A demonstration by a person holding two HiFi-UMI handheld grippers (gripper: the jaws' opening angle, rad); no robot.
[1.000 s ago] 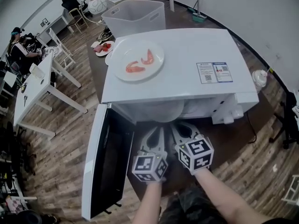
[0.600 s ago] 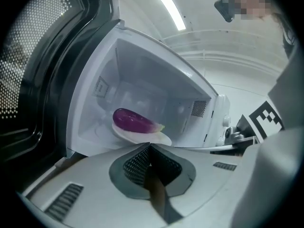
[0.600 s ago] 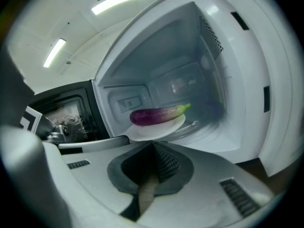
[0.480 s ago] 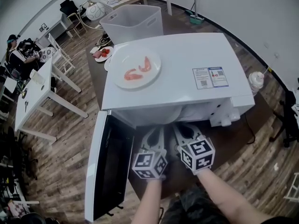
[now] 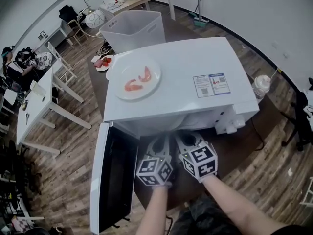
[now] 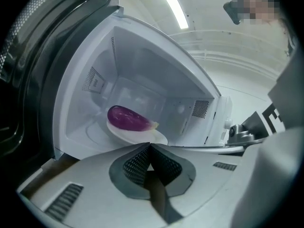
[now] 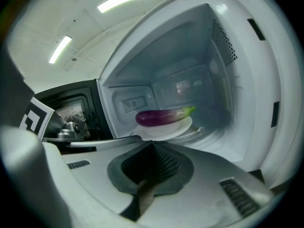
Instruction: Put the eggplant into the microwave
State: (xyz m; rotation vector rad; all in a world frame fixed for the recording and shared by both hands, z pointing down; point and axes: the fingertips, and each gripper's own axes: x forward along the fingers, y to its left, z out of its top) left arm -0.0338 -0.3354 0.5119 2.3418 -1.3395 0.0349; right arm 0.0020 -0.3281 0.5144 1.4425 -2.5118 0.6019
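Lying crosswise on a plate [image 7: 178,126] inside the microwave [image 5: 181,67], eggplant [image 7: 161,117] sits ahead of left hand-held gripper [image 5: 160,143] and right hand-held gripper [image 5: 190,140]; both pinched together, empty, equally near.

a white plate [image 5: 139,62] carries two pink shrimp-like pieces [image 5: 145,75]. behind it stands a white plastic bin [image 5: 132,33], with a small dish of red food [image 5: 103,61] nearby. a white table [image 5: 39,99] and chairs [image 5: 63,62] stand on the wooden floor [image 5: 73,151].

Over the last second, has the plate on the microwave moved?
No. The plate sits at the same left end of the microwave top, left of the sticker.
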